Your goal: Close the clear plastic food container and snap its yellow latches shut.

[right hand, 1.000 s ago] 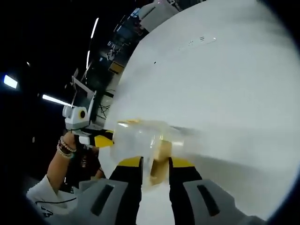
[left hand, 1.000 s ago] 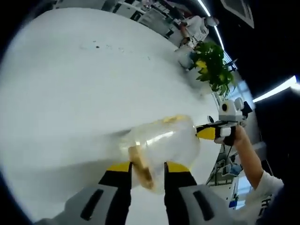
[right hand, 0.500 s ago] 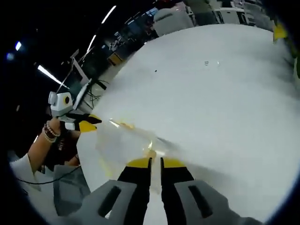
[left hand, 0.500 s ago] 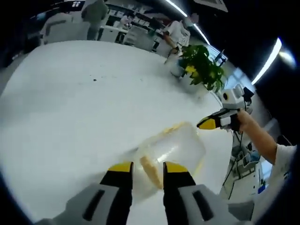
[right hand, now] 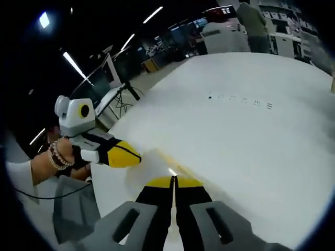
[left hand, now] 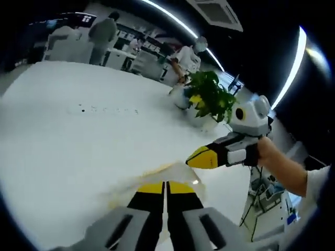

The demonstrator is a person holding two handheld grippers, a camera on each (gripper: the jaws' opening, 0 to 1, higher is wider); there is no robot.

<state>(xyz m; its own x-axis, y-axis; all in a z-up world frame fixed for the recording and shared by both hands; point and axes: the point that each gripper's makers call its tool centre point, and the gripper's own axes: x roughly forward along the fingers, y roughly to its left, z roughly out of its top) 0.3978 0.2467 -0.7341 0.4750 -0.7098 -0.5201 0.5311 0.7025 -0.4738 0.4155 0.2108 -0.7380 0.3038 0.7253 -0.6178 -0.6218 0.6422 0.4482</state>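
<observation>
In the left gripper view, the left hand-held gripper (left hand: 165, 186) rises from the bottom with its yellow-tipped jaws pressed together, no gap showing between them and nothing held. Just ahead of and around its tips lies the clear plastic food container (left hand: 152, 178), blurred and faint against the white surface (left hand: 78, 141), with a yellowish edge showing; whether its latches are snapped cannot be told. To the right of the tips, the right hand-held gripper (left hand: 201, 158) comes in held by a hand (left hand: 264, 154), its yellow tip close to the container. Beyond it, a green potted plant (left hand: 209, 97) stands on the far part of the surface, and people (left hand: 186, 57) stand farther back. In the right gripper view, the right hand-held gripper (right hand: 174, 182) likewise has its jaws closed against each other and empty. The container (right hand: 157, 164) shows as a pale, blurred shape just ahead and left of its tips, and the left hand-held gripper (right hand: 128, 155) reaches toward it from the left, held by a hand wearing a beaded bracelet (right hand: 56, 156).
</observation>
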